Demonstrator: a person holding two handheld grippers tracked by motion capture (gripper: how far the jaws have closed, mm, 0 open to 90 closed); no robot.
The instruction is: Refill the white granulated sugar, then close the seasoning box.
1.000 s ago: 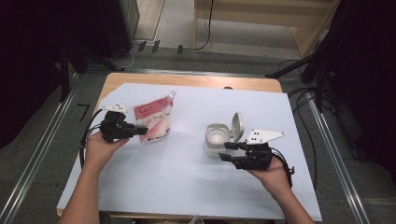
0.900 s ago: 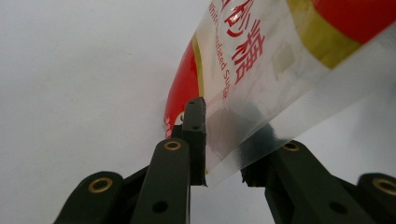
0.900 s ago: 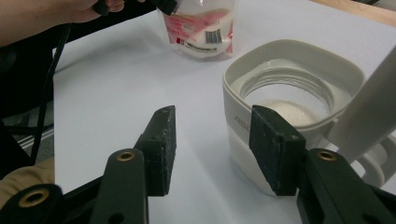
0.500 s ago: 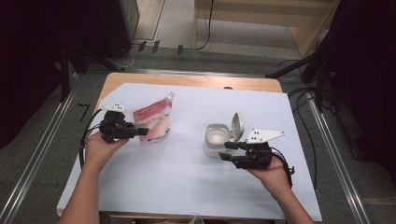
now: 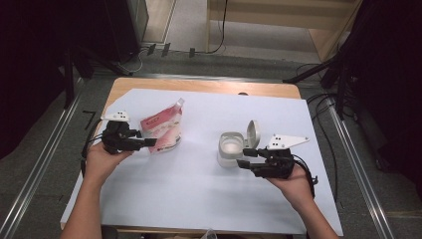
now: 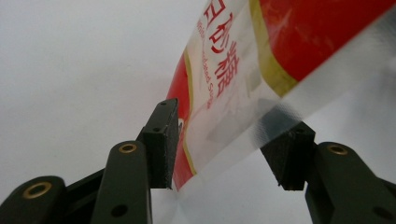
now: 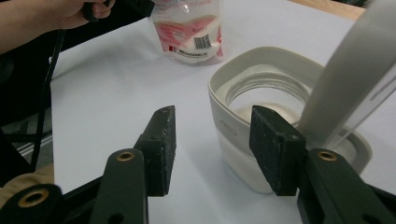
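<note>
A red and white pouch lies on the white sheet at the left. My left gripper is at its near end. In the left gripper view the pouch hangs between the jaws, which have just been opening; the pads stand apart and do not press on it. A white container with its hinged lid raised stands right of centre. My right gripper is open just beside it. In the right gripper view the container stands just beyond the gripper, partly behind the right-hand pad, with nothing between the pads.
The white sheet covers most of the wooden table. Metal rails run along both sides, and cables lie on the floor at the right. The other hand and the pouch show far off in the right gripper view.
The left gripper's jaws have spread apart around the pouch's near end. The right hand and the container have stayed still.
</note>
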